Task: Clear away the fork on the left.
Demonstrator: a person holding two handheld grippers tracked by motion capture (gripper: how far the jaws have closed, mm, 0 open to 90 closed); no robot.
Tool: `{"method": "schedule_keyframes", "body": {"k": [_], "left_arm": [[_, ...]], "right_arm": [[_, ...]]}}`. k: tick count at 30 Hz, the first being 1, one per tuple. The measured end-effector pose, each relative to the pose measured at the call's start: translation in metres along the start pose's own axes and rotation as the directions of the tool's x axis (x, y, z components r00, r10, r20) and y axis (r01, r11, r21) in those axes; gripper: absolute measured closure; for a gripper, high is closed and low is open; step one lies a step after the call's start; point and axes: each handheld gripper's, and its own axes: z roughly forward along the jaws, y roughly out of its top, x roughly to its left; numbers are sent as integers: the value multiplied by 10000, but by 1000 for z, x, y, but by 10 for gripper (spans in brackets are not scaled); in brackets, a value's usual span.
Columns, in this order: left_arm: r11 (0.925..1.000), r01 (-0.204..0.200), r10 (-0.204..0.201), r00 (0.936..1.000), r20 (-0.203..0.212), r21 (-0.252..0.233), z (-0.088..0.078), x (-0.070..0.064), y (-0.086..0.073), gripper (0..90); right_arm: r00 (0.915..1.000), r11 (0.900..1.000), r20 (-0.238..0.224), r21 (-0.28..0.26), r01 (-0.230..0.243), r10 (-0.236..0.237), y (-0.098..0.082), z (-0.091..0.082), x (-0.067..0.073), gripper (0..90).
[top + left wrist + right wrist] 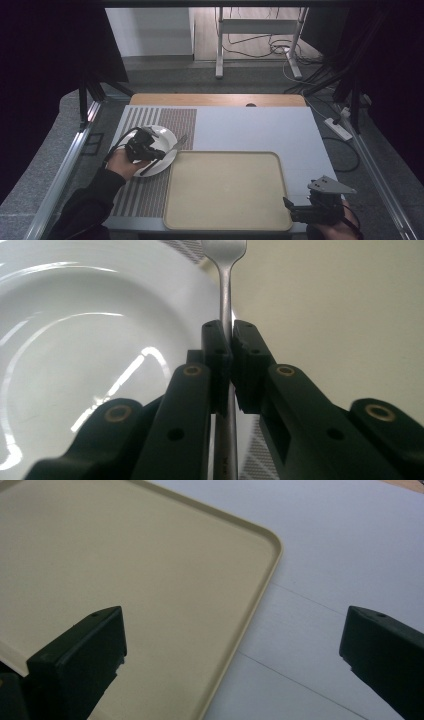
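Note:
My left gripper point(161, 154) is shut on a metal fork point(175, 146), held above the right edge of a white plate point(160, 134). In the left gripper view the fork point(226, 285) runs up between my closed jaws point(231, 337), its tines past the plate point(90, 355) rim and over the beige tray point(340, 315). The beige tray point(225, 190) lies at the table's front centre. My right gripper point(288, 205) rests by the tray's front right corner, jaws wide apart with nothing between them; in the right gripper view it point(232, 645) looks over the tray's corner point(270, 545).
A striped placemat point(150, 120) lies under the plate on the left. A white sheet point(260, 130) covers the table's right part, with a wooden edge point(215, 99) behind. Metal frame rails point(65, 165) run along both sides.

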Motion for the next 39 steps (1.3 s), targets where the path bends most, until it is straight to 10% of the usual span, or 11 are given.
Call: {"method": "schedule_keyframes", "body": {"k": [22,29,39], "left_arm": [[9954,-655,603,9954,745,701,51,-108,10,844],[9825,-1163,1060,9914,768,1458,75,-119,11,834],[9870,-1587,1546,9809,1179,262,65,-127,26,884]], "right_arm": [[9999,9999,-9,-1,102,-102,0,0,1,0],[9999,9999,-30,-19,117,-117,0,0,1,0],[9998,9998,-17,64,190,-190,0,1,1,0]]}}
